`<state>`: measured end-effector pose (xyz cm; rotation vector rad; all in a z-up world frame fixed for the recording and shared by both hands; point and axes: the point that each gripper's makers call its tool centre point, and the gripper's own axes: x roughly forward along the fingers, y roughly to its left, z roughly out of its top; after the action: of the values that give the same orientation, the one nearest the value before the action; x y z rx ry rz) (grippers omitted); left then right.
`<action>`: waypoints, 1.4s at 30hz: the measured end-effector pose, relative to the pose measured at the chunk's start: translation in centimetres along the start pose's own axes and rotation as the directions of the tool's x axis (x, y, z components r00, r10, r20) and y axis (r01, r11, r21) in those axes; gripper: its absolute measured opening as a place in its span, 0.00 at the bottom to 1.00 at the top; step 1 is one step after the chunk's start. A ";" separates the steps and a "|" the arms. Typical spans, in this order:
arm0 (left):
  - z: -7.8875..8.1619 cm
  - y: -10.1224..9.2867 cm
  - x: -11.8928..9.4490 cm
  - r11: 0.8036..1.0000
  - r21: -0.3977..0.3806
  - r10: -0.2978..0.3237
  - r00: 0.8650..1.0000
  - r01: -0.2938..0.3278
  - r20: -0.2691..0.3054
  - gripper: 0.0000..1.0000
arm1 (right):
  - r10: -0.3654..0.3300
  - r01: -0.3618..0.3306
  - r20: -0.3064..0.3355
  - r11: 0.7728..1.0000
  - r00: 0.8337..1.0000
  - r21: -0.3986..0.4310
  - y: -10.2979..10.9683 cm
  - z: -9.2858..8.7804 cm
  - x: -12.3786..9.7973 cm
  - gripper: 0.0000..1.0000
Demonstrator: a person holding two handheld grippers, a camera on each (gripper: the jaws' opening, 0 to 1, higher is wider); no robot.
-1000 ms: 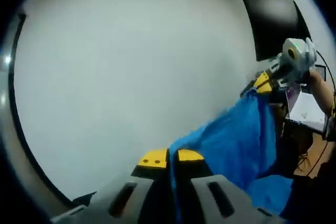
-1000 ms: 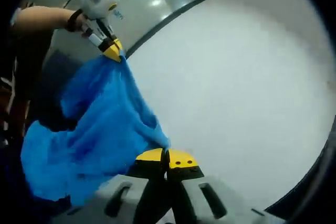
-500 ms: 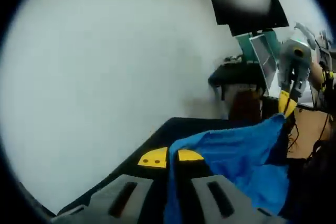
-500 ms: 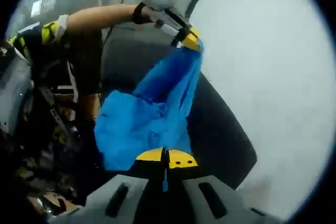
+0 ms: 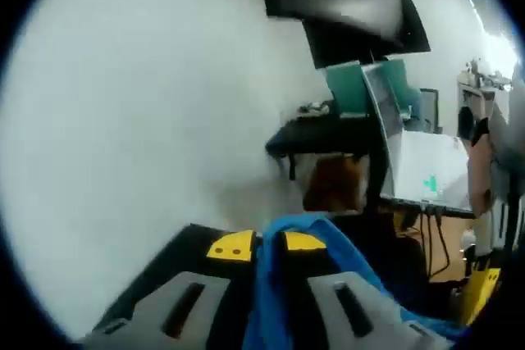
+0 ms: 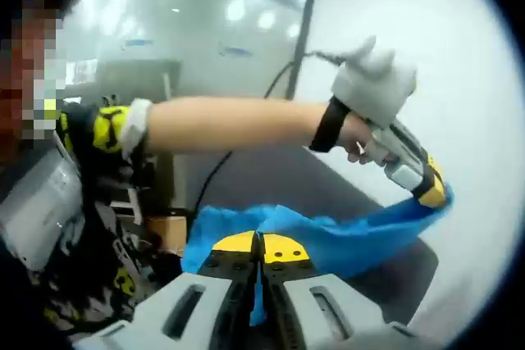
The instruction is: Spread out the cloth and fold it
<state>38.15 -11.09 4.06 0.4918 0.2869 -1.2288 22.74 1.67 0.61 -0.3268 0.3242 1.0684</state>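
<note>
Both clamped grippers, left gripper [image 5: 264,244] and right gripper [image 6: 261,245], have swung the blue cloth [image 6: 328,239] level, stretched toward three o'clock in the right gripper view, ready for spreading

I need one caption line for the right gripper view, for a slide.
Both tools, right and left, hold the blue cloth stretched between them.

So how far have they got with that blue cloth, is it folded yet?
Not yet. Picked up: the blue cloth hangs off the surface, pinched by both tools. The right tool is shut on one part, and the left tool grips another part out at arm's length. In hand: the cloth sags between them, still rumpled. Left: laying it flat and every fold.
</note>
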 end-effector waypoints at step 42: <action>-20.1 -14.2 -10.8 0.950 0.105 0.297 0.954 -0.293 -0.028 0.01 | -0.297 0.272 0.129 0.945 0.946 0.179 -5.7 -4.3 -9.7 0.16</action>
<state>22.28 4.45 -11.07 0.6252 0.1809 -0.9436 23.12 -10.34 1.29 -0.1402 0.2134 0.7711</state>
